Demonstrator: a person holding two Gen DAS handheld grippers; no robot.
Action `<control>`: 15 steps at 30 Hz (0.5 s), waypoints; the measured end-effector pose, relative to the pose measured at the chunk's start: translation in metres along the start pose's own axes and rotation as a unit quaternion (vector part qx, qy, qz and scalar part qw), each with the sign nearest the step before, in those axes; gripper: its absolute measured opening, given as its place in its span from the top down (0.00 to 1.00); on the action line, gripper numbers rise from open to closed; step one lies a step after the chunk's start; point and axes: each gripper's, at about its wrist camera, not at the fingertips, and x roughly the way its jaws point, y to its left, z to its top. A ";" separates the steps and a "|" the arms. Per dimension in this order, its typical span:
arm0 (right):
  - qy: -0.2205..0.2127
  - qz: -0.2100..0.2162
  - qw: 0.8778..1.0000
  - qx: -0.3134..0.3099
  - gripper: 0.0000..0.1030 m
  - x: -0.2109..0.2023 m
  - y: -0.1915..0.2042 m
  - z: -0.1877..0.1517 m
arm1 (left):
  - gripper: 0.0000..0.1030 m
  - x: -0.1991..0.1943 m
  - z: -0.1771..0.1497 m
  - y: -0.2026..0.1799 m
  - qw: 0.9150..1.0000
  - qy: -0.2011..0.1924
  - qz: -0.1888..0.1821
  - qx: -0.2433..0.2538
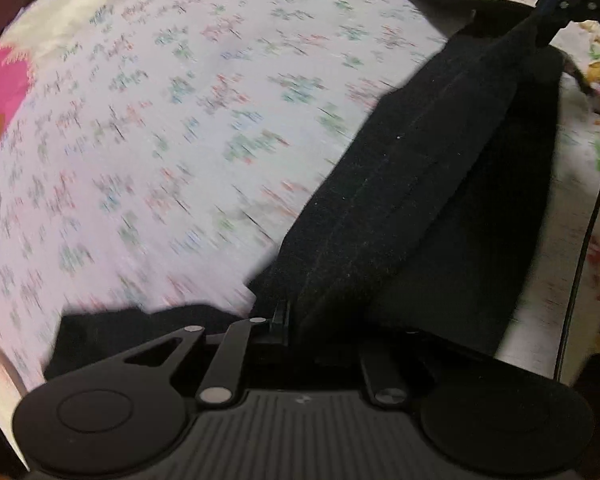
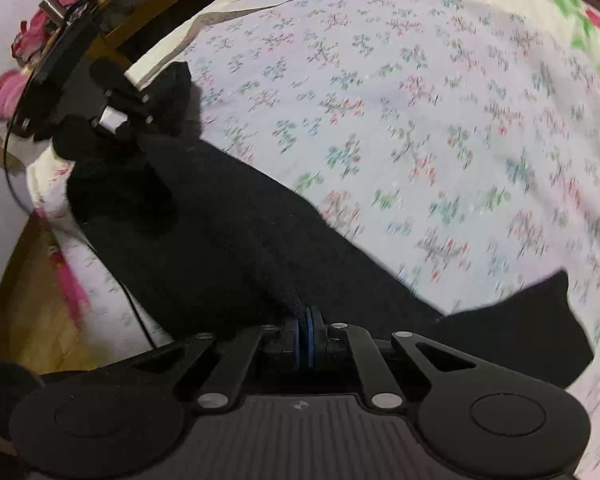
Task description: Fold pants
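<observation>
Across the flowered bedsheet [image 1: 172,128] your black pants [image 1: 432,184] stretch taut between both tools. Your left gripper [image 1: 284,320] has its fingers closed tight on one end of the cloth; your right gripper [image 2: 308,330] pinches the other end between its blue pads [image 2: 314,328], no gap showing.

Floral bedsheet [image 2: 420,120] — wooden floor [image 2: 40,312].

pants [image 1: 420,184] stretch between both grippers over the bedsheet [image 1: 160,120].
</observation>
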 end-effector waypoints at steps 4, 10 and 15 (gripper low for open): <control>0.014 0.005 1.000 0.003 1.00 0.005 0.014 -0.023 | 0.81 -0.002 -0.023 -0.035 0.999 0.007 -0.017 -0.030; 0.032 0.011 0.999 0.013 1.00 0.039 0.023 -0.053 | 0.81 0.023 -0.053 -0.068 0.996 0.014 -0.019 -0.080; 0.036 -0.008 0.999 -0.002 1.00 0.076 0.029 -0.075 | 0.80 0.055 -0.066 -0.079 0.995 0.006 0.005 -0.103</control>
